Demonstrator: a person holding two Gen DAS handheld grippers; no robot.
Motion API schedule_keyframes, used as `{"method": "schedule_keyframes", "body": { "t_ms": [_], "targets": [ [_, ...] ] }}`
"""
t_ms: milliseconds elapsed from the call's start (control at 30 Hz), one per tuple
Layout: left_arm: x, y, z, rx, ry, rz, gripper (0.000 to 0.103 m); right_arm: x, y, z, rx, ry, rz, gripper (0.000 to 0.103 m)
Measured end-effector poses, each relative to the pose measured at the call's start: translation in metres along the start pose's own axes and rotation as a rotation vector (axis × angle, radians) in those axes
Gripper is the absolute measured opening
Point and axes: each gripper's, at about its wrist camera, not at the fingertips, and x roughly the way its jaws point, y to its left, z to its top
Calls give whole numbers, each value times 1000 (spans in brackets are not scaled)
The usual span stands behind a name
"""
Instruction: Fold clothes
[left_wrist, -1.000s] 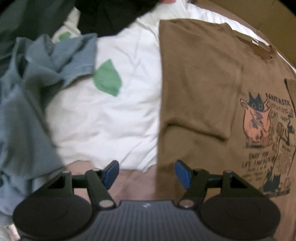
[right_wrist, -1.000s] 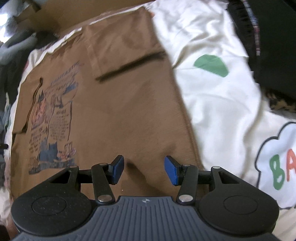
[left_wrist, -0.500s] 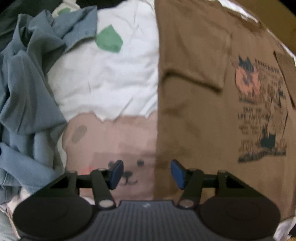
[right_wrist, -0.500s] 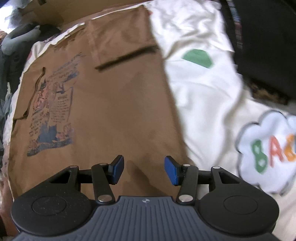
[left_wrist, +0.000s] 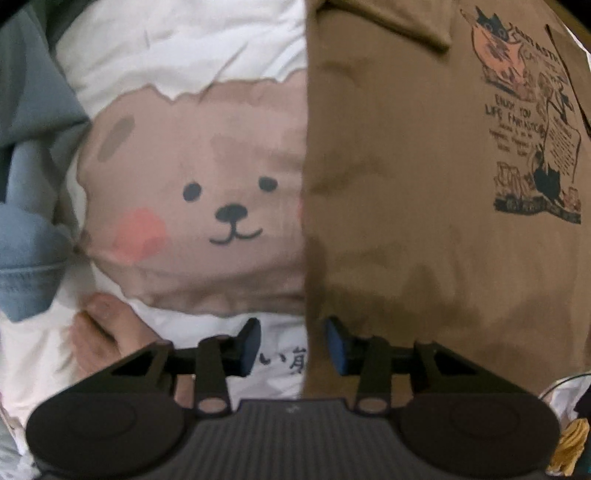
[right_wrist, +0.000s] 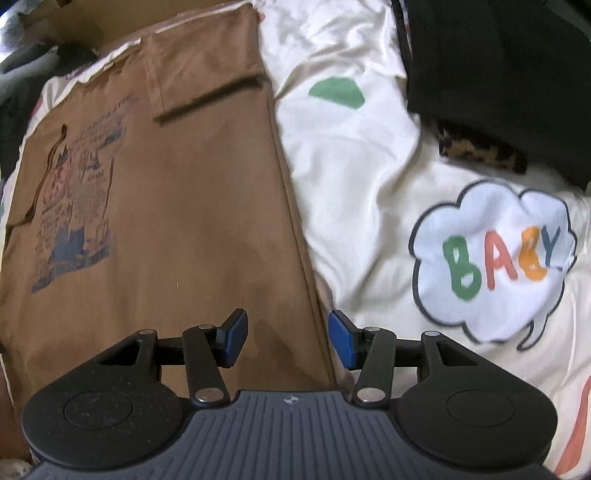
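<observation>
A brown T-shirt (left_wrist: 424, 184) with a cat print lies flat on a white printed bedsheet (left_wrist: 184, 44), both sleeves folded inward. My left gripper (left_wrist: 293, 347) is open and straddles the shirt's left folded edge near the hem. In the right wrist view the same brown T-shirt (right_wrist: 166, 221) fills the left half. My right gripper (right_wrist: 286, 338) is open over its right folded edge near the hem. Nothing is between the fingers of either gripper.
A crumpled blue-grey garment (left_wrist: 26, 221) lies left of a bear face print (left_wrist: 207, 206). A bare foot (left_wrist: 107, 332) rests on the sheet beside the left gripper. Dark clothes (right_wrist: 498, 74) are piled at the right, above a "BABY" cloud print (right_wrist: 495, 262).
Both grippers have slid back along the shirt's side edges from the sleeve area toward the hem. The bear print and the foot have come into the left view. Both stayed open.
</observation>
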Motion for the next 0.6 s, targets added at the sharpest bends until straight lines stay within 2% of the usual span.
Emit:
{"method": "schedule_keyframes", "body": {
  "t_ms": [33, 167, 400, 600],
  "targets": [
    [2, 1, -2, -4, 9, -8, 40, 1, 0, -2, 1, 10, -1, 56],
    [11, 0, -8, -4, 44, -49, 25, 6, -5, -6, 17, 37, -17, 56],
    [29, -1, -16, 13, 71, -55, 27, 13, -18, -14, 50, 92, -25, 56],
    [29, -2, -21, 23, 60, -71, 27, 16, -20, -17, 41, 112, -20, 56]
  ]
}}
